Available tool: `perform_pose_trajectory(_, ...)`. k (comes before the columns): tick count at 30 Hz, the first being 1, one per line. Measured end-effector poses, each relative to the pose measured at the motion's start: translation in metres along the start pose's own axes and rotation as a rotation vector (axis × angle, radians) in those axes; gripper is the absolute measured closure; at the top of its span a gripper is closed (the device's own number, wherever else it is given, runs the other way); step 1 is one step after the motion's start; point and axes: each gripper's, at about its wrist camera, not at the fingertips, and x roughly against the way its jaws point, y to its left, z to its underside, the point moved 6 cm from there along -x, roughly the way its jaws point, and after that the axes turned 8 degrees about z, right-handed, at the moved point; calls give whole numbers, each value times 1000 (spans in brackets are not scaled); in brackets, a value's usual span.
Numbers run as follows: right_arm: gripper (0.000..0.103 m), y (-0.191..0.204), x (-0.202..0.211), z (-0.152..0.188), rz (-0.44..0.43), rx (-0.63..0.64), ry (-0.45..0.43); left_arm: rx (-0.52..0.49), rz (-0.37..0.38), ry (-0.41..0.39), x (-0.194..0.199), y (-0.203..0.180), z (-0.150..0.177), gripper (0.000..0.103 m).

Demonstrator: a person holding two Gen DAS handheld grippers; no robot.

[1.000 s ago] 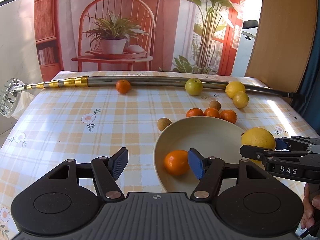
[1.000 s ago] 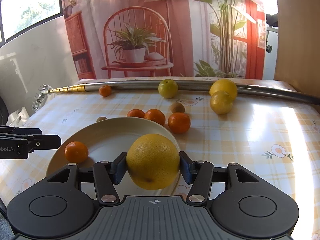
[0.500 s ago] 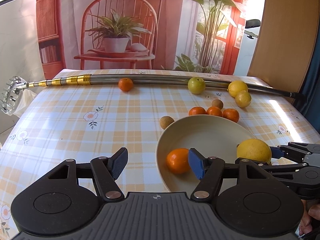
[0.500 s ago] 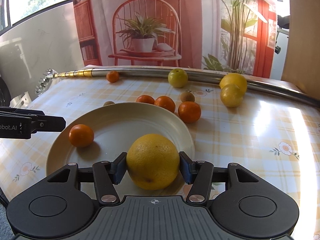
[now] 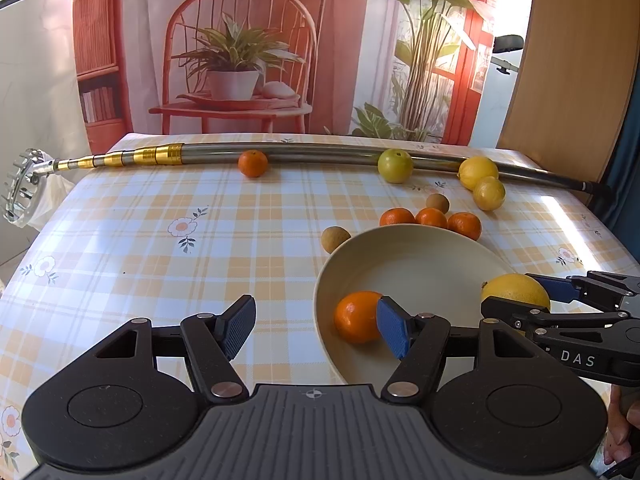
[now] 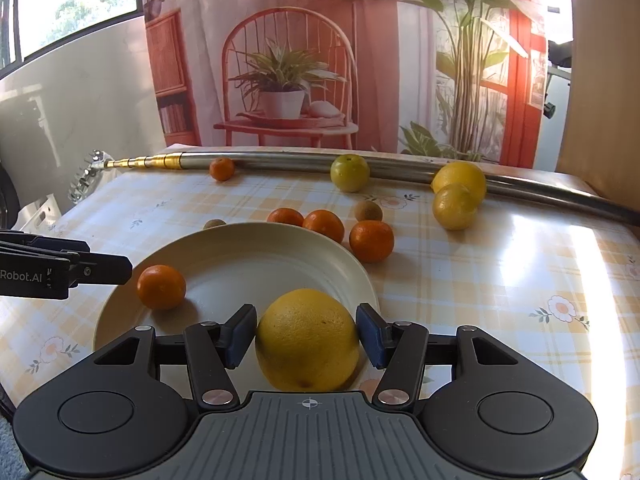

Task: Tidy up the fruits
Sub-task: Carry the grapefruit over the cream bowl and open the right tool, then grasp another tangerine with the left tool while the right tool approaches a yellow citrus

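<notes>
Your right gripper [image 6: 306, 334] brackets the large yellow citrus fruit [image 6: 307, 340] resting on the near rim of the round cream plate [image 6: 240, 256], pads seemingly just parted, likely releasing it. Your left gripper [image 5: 316, 328] hangs wide open and empty, its right pad beside the small orange mandarin [image 5: 356, 316] on that plate.

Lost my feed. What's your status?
Left gripper open, empty, beside orange in plate. Right gripper open around big yellow fruit, resting on plate. Nothing in the way.
</notes>
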Motion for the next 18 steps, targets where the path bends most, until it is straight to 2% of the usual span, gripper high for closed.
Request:
perform_pose_trajectory(5, 50, -3, 5, -9, 2, -6, -29, -3, 8, -3, 0, 1, 0, 34)
perform_pose_trajectory(9, 42, -18, 14, -25, 15, -38, -76, 0, -2, -33, 7, 11, -11, 34)
perform_pose_trajectory(18, 18, -67, 31, -69, 81, -125, -176, 19, -44, -119, 30, 44, -61, 34)
